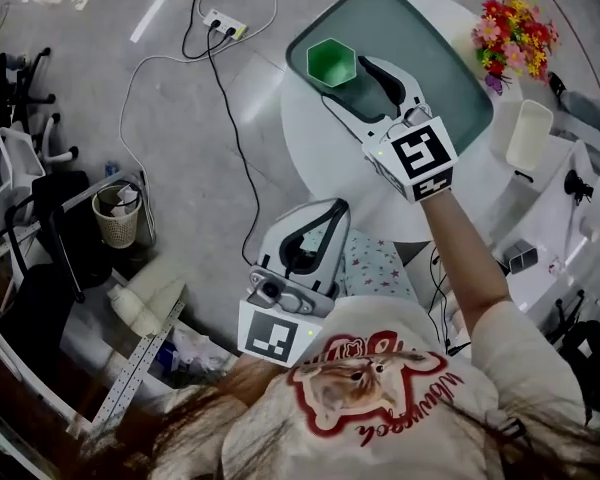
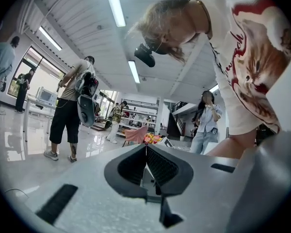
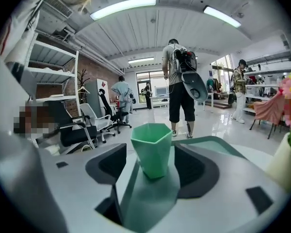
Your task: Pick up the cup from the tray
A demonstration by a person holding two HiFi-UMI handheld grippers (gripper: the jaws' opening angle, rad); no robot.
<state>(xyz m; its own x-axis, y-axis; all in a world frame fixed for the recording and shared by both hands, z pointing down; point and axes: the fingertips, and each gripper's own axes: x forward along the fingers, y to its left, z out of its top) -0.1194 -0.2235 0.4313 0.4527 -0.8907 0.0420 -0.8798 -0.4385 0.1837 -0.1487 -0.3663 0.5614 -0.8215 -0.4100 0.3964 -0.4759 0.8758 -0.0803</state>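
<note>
While I watch the head view, the grey floor (image 1: 100, 98) fills the left half, with a power strip (image 1: 223, 25) and its cables lying on it and a wastebasket (image 1: 117, 215) lower left. Next in size is the round white desk (image 1: 310, 148), and on it lies the dark green tray (image 1: 440, 63), set at an angle.

My right tongs (image 1: 344, 78) reach out over the tray from the near side. In the right gripper view the right tongs (image 3: 150, 168) stand wide apart, one pad on each side of the cup (image 3: 153, 149), and a clear gap shows on both sides, so neither pad presses on it. My left tongs (image 1: 332, 211) hang back off the desk, close to the body, over the floor. In the left gripper view the left tongs (image 2: 146, 152) are closed tip to tip with nothing between them.

Off the tray's right corner I see a bunch of flowers (image 1: 510, 28), and a white container (image 1: 528, 133) near the desk's right edge.

Smallest, the green faceted cup (image 1: 331, 62) stands upright on the tray, near its left edge, between the right tongs' tips.
</note>
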